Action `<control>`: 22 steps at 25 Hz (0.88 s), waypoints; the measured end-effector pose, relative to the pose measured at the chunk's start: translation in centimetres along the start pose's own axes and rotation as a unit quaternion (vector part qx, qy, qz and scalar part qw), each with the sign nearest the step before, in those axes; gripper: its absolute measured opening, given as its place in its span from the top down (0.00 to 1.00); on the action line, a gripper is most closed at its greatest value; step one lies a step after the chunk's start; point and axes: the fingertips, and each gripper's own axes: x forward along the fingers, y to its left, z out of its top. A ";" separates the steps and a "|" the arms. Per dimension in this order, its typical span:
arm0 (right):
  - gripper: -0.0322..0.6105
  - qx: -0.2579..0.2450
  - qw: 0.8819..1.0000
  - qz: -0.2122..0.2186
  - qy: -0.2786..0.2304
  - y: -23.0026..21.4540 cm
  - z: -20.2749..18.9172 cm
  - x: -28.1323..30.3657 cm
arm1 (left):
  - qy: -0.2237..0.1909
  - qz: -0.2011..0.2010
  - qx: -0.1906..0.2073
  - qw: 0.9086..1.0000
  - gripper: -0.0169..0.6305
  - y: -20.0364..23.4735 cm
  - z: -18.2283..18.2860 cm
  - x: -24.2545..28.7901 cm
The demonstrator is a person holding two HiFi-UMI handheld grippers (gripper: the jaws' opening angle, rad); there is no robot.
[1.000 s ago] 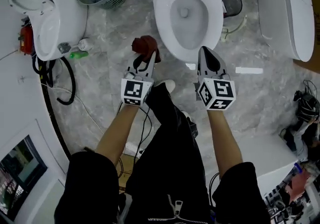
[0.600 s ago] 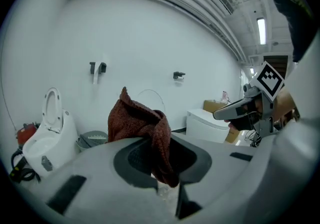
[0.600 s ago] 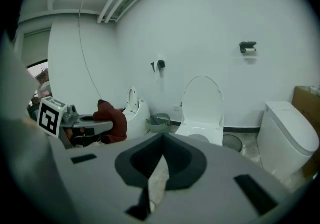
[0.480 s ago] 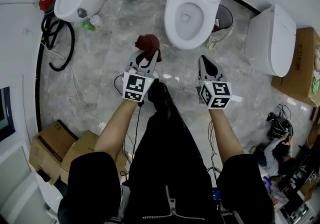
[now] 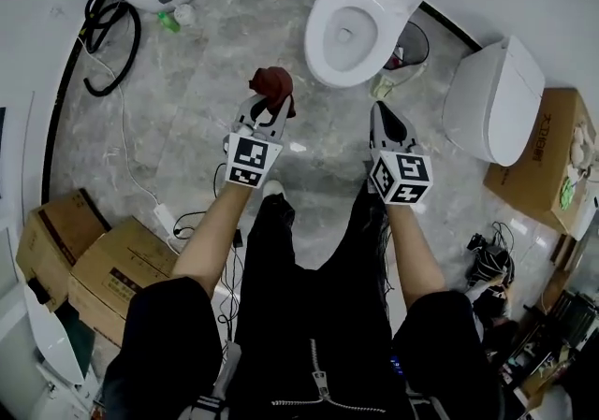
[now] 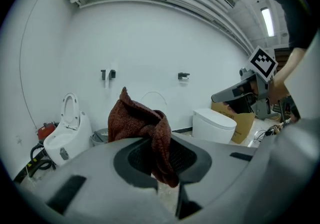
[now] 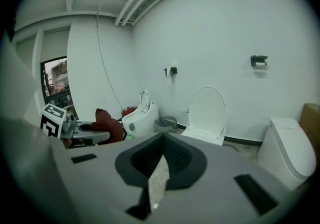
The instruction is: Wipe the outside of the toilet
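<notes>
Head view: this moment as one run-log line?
phase: pre-wipe | left gripper: shut on red cloth | right gripper: shut, empty | toilet: lid up, ahead of both grippers, no contact

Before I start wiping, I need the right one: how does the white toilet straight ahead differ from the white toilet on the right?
The white toilet straight ahead has its lid raised and bowl open; the white toilet on the right has its lid shut. The first stands beside a dark bin, the second beside a brown cardboard box. Both are white and stand on the grey marbled floor.
</notes>
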 end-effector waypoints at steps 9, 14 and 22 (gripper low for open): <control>0.95 -0.031 0.995 0.092 0.004 -11.5 -1.3 0.2 | 0.011 0.111 -0.047 0.993 0.89 -6.5 -0.8 6.7; 0.95 -0.064 0.982 0.177 0.030 -17.4 -2.5 0.2 | 0.043 0.191 -0.104 0.975 0.89 -11.2 -3.0 9.3; 0.95 -0.081 0.970 0.222 0.058 -23.6 -5.0 2.8 | 0.072 0.247 -0.151 0.955 0.89 -15.3 -7.9 13.7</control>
